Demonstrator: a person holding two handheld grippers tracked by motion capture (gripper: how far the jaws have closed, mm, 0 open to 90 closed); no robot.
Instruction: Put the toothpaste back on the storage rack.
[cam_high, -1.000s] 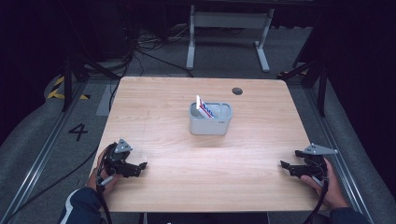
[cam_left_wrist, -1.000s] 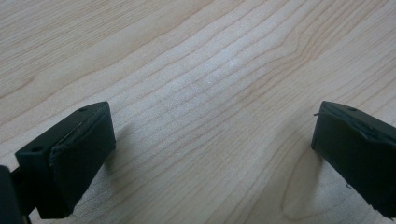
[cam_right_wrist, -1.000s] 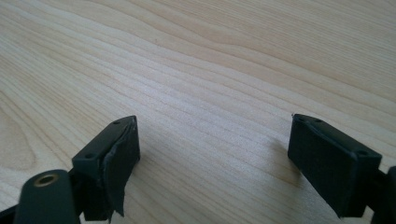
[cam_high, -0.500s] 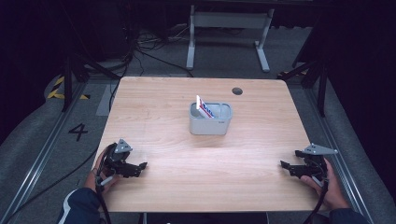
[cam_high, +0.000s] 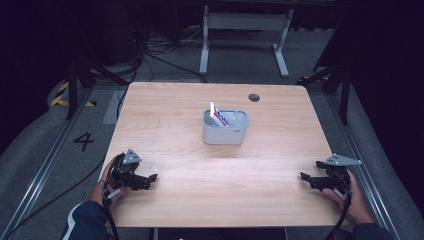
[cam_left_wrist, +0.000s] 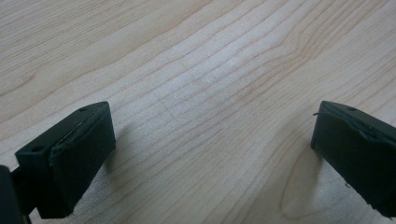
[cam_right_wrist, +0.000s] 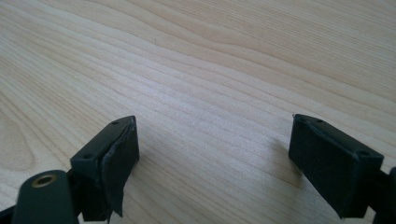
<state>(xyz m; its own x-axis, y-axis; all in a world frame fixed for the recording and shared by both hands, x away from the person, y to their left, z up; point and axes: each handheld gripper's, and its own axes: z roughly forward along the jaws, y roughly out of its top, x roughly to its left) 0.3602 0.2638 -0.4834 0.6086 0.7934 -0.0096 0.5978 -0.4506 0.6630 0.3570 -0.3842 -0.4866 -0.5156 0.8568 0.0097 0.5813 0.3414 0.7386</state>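
High view: at the near edge of a wooden table (cam_high: 210, 200), a person's two hands each rest a two-jaw gripper on the bare top, the left gripper (cam_high: 150, 178) by the near left corner and the right gripper (cam_high: 306, 177) by the near right corner, both pointing inward. Each hangs well apart from anything it could take, a stance that reads as a ready position. Left gripper view has the left gripper (cam_left_wrist: 210, 144) with its black jaws spread wide over plain wood grain, nothing between them; right gripper view has the right gripper (cam_right_wrist: 215, 154) the same, jaws parted and empty, one pad's covering looking frayed at its edge. Farther on, near the middle of the table and slightly toward its far edge, stands a grey box (cam_high: 225, 127), upright and open-topped. A white card (cam_high: 219, 116) with red and blue print leans inside it against the left wall, its top corner above the rim, likely so that jaws can pinch it. A dark round hole (cam_high: 254, 97) sits near the far edge.
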